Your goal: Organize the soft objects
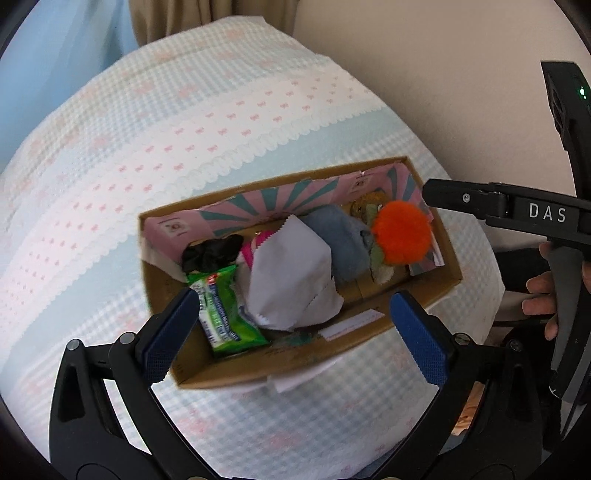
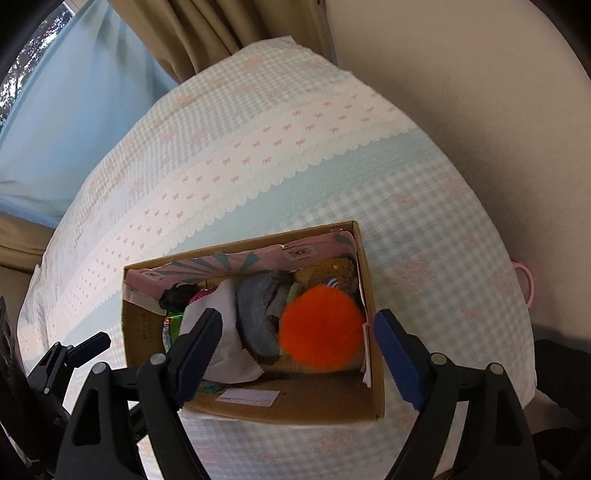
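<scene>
Right wrist view: orange pom-pom [image 2: 320,326] is lying at the right end of the cardboard box [image 2: 373,369].
Neighbours: I am seeing blue cloth [image 2: 258,314] and white paper [image 2: 231,354] sitting beside it.
Right gripper [image 2: 295,362]: hanging wide, empty.
Left gripper [image 1: 295,332]: hanging wide, empty.
Setting: box is sitting on checked bedspread [image 2: 277,129].

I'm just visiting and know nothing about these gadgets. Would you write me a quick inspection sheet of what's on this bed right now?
Surface: checked bedspread with a white bow-patterned band, cardboard box resting on it.
Job's things: in the box, orange pompom, grey-blue cloth, white paper bag, green packet, black scrunchie, a brownish fuzzy item at the far corner.
Clutter: pink ring at the bed's edge.
Grippers: left gripper and right gripper both above the box, jaws open, holding nothing.
Cables: nothing seen.
Surroundings: beige wall, tan curtain, window.
</scene>
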Motion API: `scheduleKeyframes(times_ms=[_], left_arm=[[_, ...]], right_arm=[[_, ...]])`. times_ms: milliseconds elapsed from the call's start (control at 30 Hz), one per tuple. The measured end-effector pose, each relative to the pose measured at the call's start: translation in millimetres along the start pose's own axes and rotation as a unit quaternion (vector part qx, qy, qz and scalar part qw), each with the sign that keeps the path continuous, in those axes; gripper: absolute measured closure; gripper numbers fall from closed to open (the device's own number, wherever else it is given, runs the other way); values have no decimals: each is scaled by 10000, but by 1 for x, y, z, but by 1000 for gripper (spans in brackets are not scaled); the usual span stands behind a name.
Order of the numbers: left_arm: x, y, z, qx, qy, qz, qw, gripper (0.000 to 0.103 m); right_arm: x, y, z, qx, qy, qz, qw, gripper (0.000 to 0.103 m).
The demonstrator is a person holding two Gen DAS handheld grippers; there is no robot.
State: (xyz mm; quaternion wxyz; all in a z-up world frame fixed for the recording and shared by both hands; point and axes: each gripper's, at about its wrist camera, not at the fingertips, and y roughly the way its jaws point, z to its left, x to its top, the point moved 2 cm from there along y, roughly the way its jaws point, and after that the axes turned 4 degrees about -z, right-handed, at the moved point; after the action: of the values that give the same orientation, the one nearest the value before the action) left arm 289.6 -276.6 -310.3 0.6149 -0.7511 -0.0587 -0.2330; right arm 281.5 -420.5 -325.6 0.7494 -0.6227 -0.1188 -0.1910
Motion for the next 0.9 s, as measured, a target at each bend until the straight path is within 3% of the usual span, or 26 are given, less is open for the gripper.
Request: scheduleKeyframes(times_ms=[267,467,667,800,900], left_arm=[[-1,-90,27,-11,-61,-571,9984,0],[-8,-177,59,220,-159,-1243,9919,0],[-35,-287,95,483,-214,-2294,9719,0],[-51,-343,112,802,-159,-2802,9565,0],[-64,-379,123,816,-160,-3172,9447,0]], right_arm=[[-10,-77,33,-100,2,-665,9977,22],[-28,-161,90,-427,-454,-1564,9857,22],[-66,-242,157,-502,-772,-2482,9643,22],[-95,-285,198,-441,-920,-3122,9445,22],[-112,-306,219,-431,-866,-3428,9344,22]])
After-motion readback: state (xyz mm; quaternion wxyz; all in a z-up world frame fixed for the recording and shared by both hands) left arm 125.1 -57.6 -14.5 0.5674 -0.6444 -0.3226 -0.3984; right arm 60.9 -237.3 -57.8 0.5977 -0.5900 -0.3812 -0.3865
